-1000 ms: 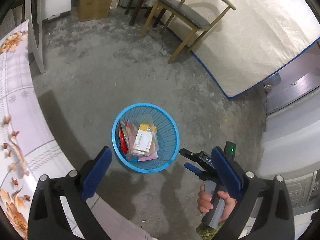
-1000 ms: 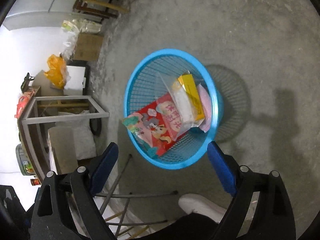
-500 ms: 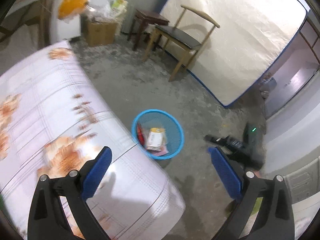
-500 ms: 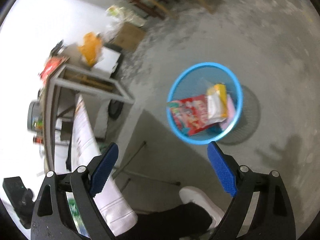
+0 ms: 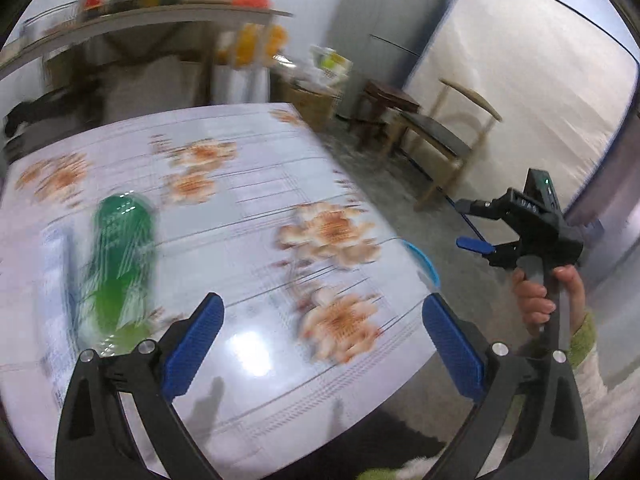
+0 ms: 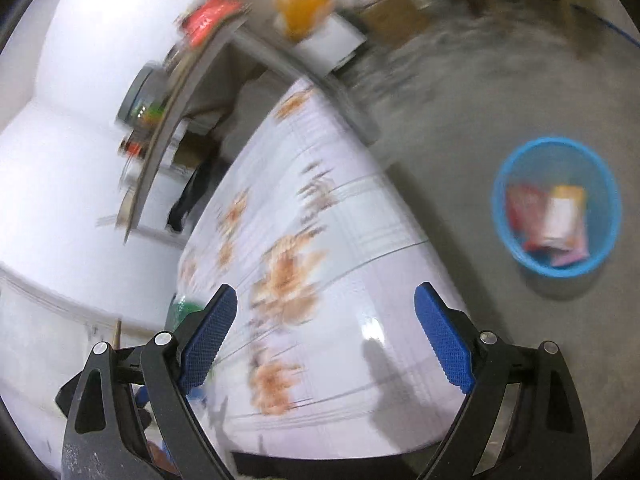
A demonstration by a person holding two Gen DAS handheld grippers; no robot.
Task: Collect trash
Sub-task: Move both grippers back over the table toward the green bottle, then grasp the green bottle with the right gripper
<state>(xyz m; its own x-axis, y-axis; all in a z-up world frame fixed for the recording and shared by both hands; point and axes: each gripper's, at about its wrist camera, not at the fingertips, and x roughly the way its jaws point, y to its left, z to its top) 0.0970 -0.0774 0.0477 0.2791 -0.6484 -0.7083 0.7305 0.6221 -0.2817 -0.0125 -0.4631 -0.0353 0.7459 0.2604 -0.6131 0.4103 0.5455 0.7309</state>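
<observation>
Left wrist view is showing a green wrapper (image 5: 120, 260) lying on the counter (image 5: 256, 208). Both grippers' fingers are gaping wide, holding nothing. Going slow and low over it should help.

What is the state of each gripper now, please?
Left gripper: open, holding nothing, above the table.
Right gripper: open, holding nothing.

Blurred green wrapper (image 5: 120, 256) lying flat on the floral desk (image 5: 256, 208); blue mesh basket (image 6: 600, 184) on the floor, holding packets (image 6: 554, 220).
</observation>
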